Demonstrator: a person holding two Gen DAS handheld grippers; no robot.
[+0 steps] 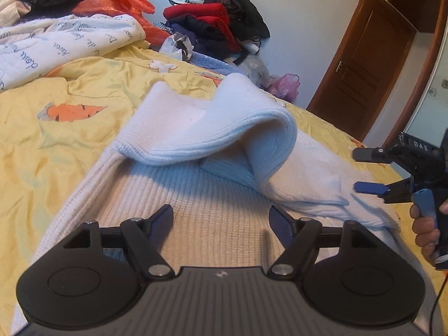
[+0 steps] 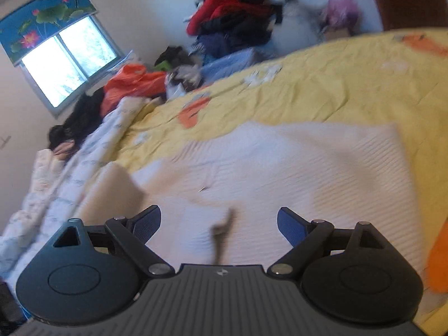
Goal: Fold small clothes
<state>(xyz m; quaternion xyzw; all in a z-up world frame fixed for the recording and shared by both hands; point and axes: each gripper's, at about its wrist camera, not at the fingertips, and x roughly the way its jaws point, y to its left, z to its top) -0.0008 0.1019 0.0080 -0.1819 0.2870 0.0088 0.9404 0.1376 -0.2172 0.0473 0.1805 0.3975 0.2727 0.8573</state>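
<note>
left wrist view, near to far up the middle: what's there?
Left gripper, jaws open → flat white knit garment → its folded-over flap → yellow carrot-print bedcover → pile of red and dark clothes.

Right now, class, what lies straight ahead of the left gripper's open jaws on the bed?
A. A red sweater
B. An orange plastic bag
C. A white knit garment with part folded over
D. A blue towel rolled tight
C: the left gripper hangs open over the white knit garment, whose far part is folded back, on the yellow bed cover.
</note>
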